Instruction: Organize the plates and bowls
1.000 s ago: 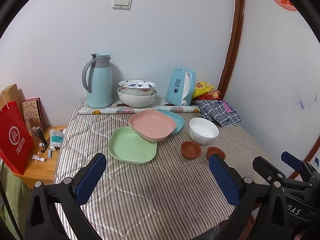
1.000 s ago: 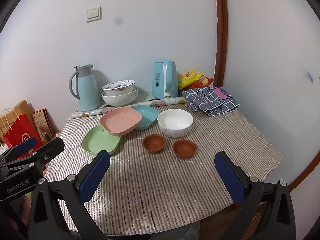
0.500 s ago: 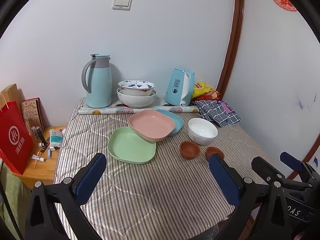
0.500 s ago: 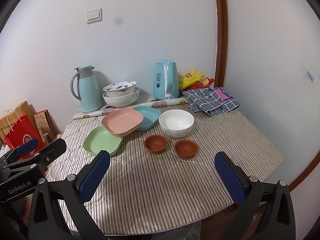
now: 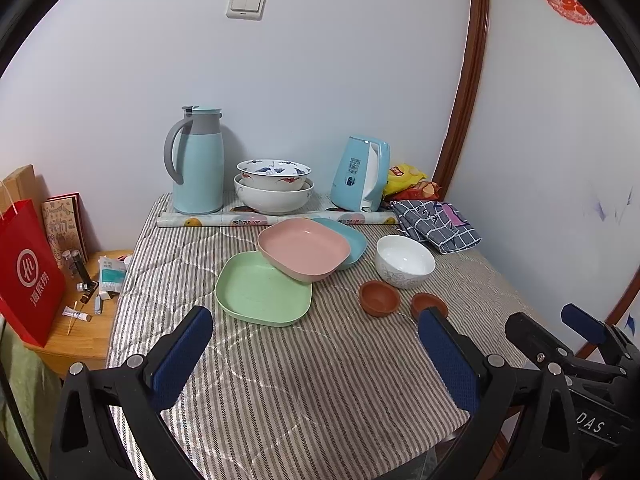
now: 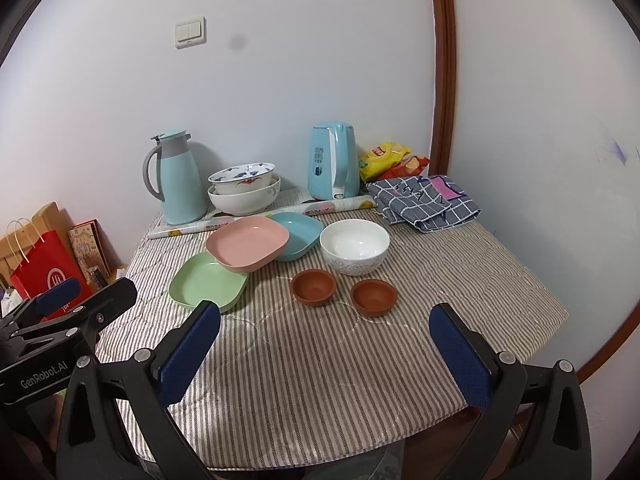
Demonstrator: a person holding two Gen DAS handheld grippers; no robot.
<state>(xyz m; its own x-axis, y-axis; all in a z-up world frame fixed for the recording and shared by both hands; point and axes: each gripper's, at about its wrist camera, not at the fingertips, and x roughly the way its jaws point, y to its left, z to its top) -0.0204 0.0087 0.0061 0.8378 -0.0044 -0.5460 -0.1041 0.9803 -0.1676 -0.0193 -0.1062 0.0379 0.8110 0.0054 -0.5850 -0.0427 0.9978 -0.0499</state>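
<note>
Left tongs [image 5: 316,354] spread wide, empty, hovering above near edge of striped-cloth worktop [image 5: 328,392]. Right tongs [image 6: 326,354] likewise wide apart, gripping nothing. Square green plastic plate [image 5: 262,288] flat on cloth; square pink plastic plate [image 5: 304,249] tilted, resting on green rim and on square blue plastic plate [image 5: 346,236]. White ceramic bowl [image 6: 354,245] just beside blue plate. Two small brown clay bowls [image 6: 313,287] [image 6: 373,297] side by side, near white bowl.
</note>
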